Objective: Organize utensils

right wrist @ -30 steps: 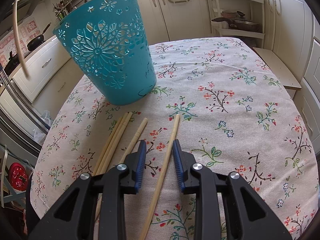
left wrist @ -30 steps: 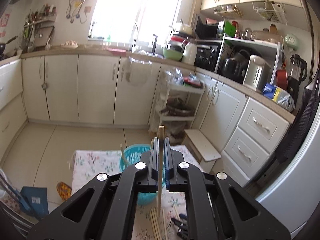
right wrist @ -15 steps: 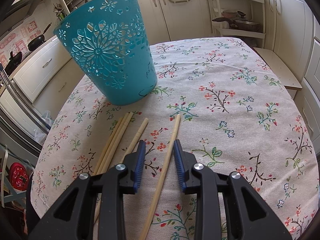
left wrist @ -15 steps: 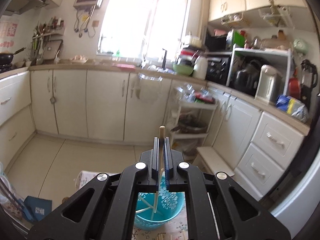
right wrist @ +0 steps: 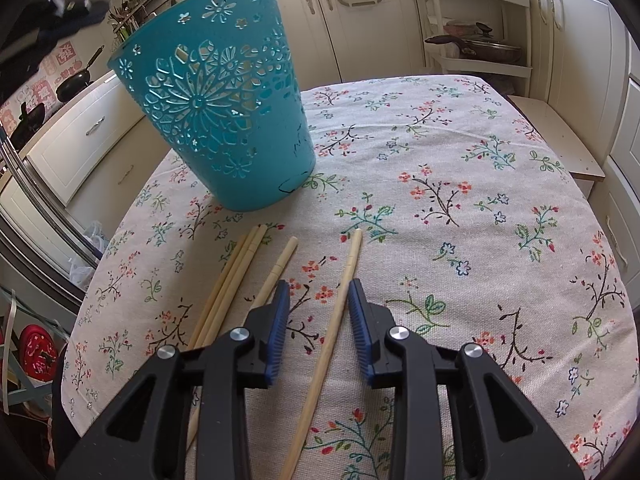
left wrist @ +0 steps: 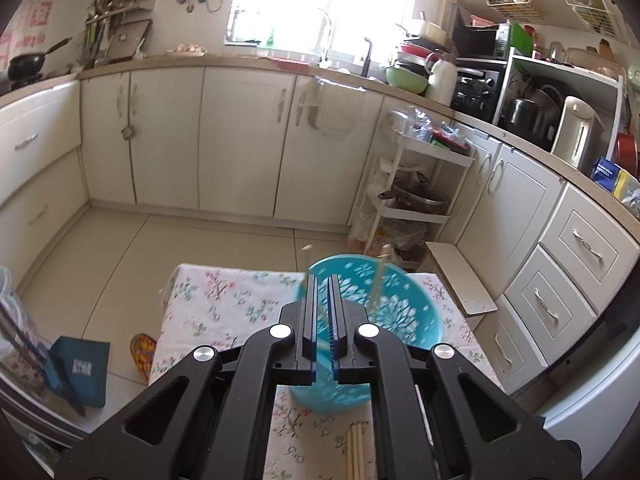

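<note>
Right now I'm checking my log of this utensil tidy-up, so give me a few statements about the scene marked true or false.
1. The basket lies tipped on its side. False: it stands upright on the tablecloth.
2. The right gripper is open, with a chopstick lying between its fingers. True.
3. The left gripper grips a chopstick. False: its jaws stand slightly apart with nothing clamped between them.
4. Chopsticks stand in the basket, seen from the left wrist. True.
5. Only one chopstick remains on the tablecloth. False: several more lie left of the right gripper.
</note>
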Demonstrator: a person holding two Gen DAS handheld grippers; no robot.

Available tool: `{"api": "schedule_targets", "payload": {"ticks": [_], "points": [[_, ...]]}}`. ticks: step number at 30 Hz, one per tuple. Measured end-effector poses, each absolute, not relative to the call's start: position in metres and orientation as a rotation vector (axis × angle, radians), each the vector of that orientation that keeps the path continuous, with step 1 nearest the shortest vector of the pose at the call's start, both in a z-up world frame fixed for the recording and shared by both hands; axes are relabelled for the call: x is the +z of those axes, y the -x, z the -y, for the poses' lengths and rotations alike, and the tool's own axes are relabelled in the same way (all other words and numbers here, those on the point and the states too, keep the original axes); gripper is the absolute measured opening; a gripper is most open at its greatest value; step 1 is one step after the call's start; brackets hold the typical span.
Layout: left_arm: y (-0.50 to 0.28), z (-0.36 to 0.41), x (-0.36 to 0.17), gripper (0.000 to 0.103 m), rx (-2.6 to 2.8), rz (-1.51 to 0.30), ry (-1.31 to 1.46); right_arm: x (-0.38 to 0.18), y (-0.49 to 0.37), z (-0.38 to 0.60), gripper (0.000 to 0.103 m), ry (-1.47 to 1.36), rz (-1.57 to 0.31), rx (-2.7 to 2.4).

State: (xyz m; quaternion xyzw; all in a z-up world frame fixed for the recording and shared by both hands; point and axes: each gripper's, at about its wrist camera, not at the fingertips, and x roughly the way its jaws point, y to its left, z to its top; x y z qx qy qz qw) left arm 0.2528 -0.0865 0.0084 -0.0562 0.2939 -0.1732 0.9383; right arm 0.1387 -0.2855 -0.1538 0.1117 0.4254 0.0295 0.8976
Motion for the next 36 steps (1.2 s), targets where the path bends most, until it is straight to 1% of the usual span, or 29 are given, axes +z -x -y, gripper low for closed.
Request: {"api": "schedule_targets", "payload": {"ticks": [2, 4, 5, 7, 9, 11, 13, 14, 18, 21, 23, 24, 25, 27, 30, 34, 36], "points": [[-0.25, 0.076, 0.0, 0.01, -0.337, -0.614, 0.13, -0.154, -0.139, 0.286, 0.031, -0.23, -0.881, 0.061], [-0.248, 0.064, -0.01, 0.021, -0.312, -0.63, 0.15, -0.154, -0.138, 0.286, 0.031, -0.231, -0.881, 0.061], [-0.247, 0.056, -0.02, 0.024, -0.291, -0.646, 0.166, -0.154, -0.138, 0.287, 0.031, -0.232, -0.881, 0.061], [-0.245, 0.046, -0.039, 0.036, -0.248, -0.671, 0.178, -0.153, -0.136, 0.288, 0.031, -0.235, -0.88, 0.047], [-0.243, 0.04, -0.058, 0.043, -0.214, -0.696, 0.182, -0.152, -0.133, 0.29, 0.031, -0.248, -0.88, 0.032], [-0.242, 0.033, -0.08, 0.048, -0.184, -0.732, 0.179, -0.153, -0.126, 0.294, 0.031, -0.29, -0.875, 0.027], [-0.242, 0.03, -0.1, 0.053, -0.161, -0.766, 0.171, -0.152, -0.122, 0.291, 0.031, -0.269, -0.875, 0.005], [-0.243, 0.029, -0.113, 0.054, -0.149, -0.791, 0.167, -0.151, -0.121, 0.289, 0.031, -0.247, -0.877, -0.006], [-0.245, 0.026, -0.139, 0.059, -0.13, -0.836, 0.171, -0.15, -0.127, 0.272, 0.031, -0.113, -0.9, -0.063], [-0.244, 0.025, -0.156, 0.066, -0.119, -0.856, 0.163, -0.151, -0.14, 0.266, 0.03, -0.056, -0.913, -0.096], [-0.242, 0.025, -0.169, 0.067, -0.109, -0.893, 0.157, -0.151, -0.149, 0.266, 0.028, -0.043, -0.913, -0.109], [-0.24, 0.026, -0.165, 0.067, -0.129, -0.873, 0.16, -0.151, -0.151, 0.266, 0.025, -0.038, -0.913, -0.108], [-0.238, 0.027, -0.162, 0.072, -0.125, -0.844, 0.153, -0.151, -0.155, 0.266, 0.017, -0.02, -0.917, -0.09], [-0.238, 0.028, -0.163, 0.073, -0.125, -0.846, 0.144, -0.15, -0.159, 0.257, 0.008, 0.039, -0.925, -0.015], [-0.237, 0.03, -0.163, 0.073, -0.127, -0.844, 0.138, -0.151, -0.157, 0.253, 0.008, 0.083, -0.928, 0.046], [-0.238, 0.03, -0.163, 0.077, -0.129, -0.848, 0.145, -0.152, -0.153, 0.271, 0.008, -0.027, -0.935, 0.008], [-0.239, 0.031, -0.163, 0.079, -0.133, -0.857, 0.142, -0.153, -0.15, 0.268, 0.008, -0.018, -0.922, -0.007]]}}
